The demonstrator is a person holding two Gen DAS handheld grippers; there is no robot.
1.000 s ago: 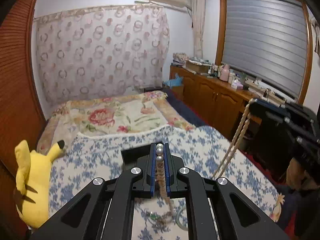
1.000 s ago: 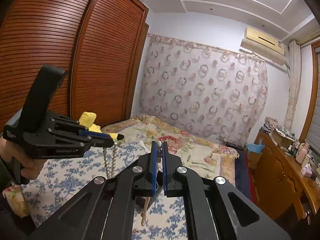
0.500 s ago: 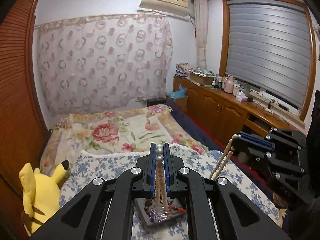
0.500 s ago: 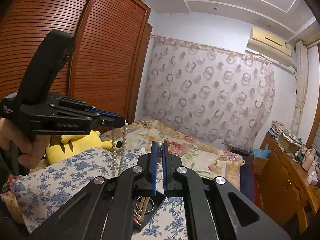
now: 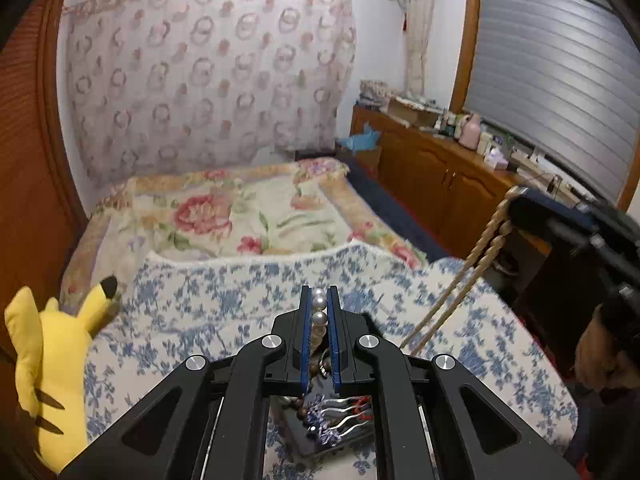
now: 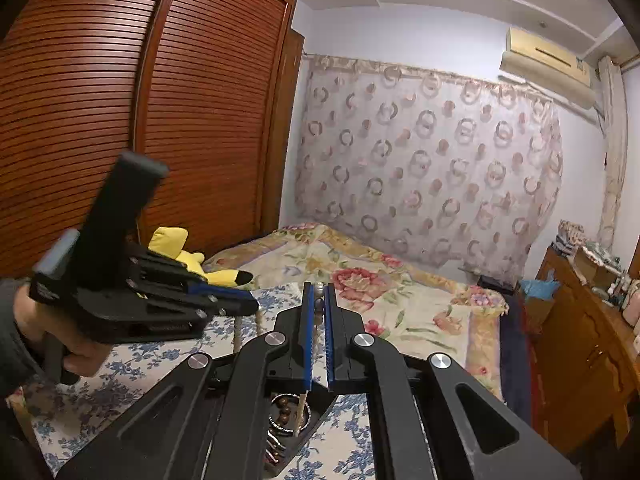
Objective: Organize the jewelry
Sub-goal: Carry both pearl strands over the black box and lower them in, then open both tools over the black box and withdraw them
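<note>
While both hands hold up one strand: jaws clenched on each gripper, pearls pinched between the blue pads.
Left gripper point(image 5: 319, 312): clamped on the pearl necklace point(image 5: 319, 303); three white beads show between its pads, strand drops below the jaws.
Right gripper point(image 6: 319, 308): also clamped on the same necklace; beads sit high between the pads, a thin length hangs under the jaws.
Necklace span: in the left wrist view a doubled strand runs from the right gripper's tip down toward the bedspread (blurred, so bead detail is lost).
Cross view: in the right wrist view the left gripper sits at left, held by a hand point(image 6: 52, 332) in a dark sleeve, two short strands hanging from its tip.
Jewelry tray point(image 5: 308, 436): dark, lies on the blue floral bedspread point(image 5: 200, 312) directly beneath both grippers; holds silvery pieces with red and purple bits.
Tray, right wrist view: brown bead string and metal rings inside, probably bracelets, mostly hidden by the gripper body.
Yellow plush toy point(image 5: 44, 368): on the bed's left edge, next to the wooden wardrobe point(image 6: 120, 100).
Pink rose quilt point(image 5: 224, 220): beyond the blue bedspread, reaching the far wall.
Ring-pattern curtain point(image 5: 208, 80): covers the far wall behind the bed.
Wooden cabinet point(image 5: 440, 184): right of bed, top crowded with small items, under a shuttered window point(image 5: 552, 72).
Air conditioner point(image 6: 548, 64): high on the wall.
</note>
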